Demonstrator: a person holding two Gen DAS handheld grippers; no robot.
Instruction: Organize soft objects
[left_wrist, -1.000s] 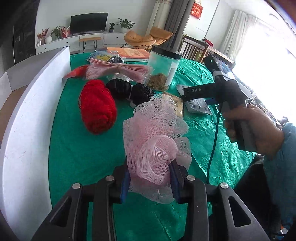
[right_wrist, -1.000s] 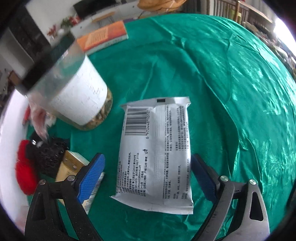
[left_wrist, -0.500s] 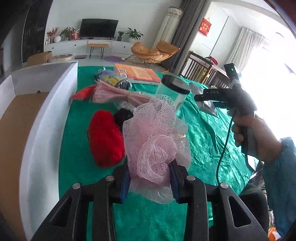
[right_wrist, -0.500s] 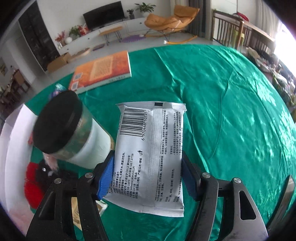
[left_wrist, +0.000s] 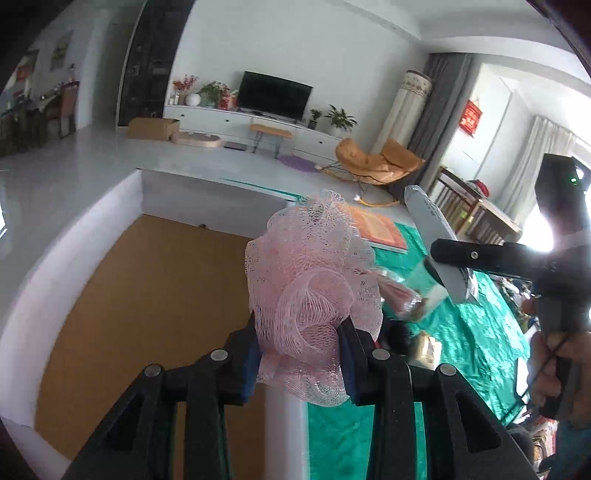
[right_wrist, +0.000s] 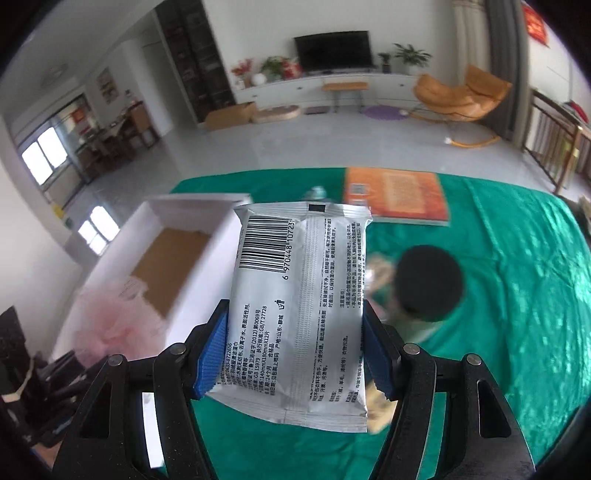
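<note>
aloft, pink mesh pouf (left_wrist: 312, 291) in left tongs (left_wrist: 300, 356), wipes packet (right_wrist: 301, 317) in right tongs (right_wrist: 295, 350)

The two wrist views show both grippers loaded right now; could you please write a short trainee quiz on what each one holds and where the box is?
1. Multiple choice: what is clamped in the left gripper? A) a red yarn ball B) a pink mesh bath pouf C) an orange book
2. True or false: the right gripper pinches the silver wipes packet by its two long edges, barcode side towards the camera.
3. Fill in: the white box has a ___ coloured floor.

Key: 1 B. 2 True. 3 Brown, like cardboard; nothing lies on the part that shows.
</note>
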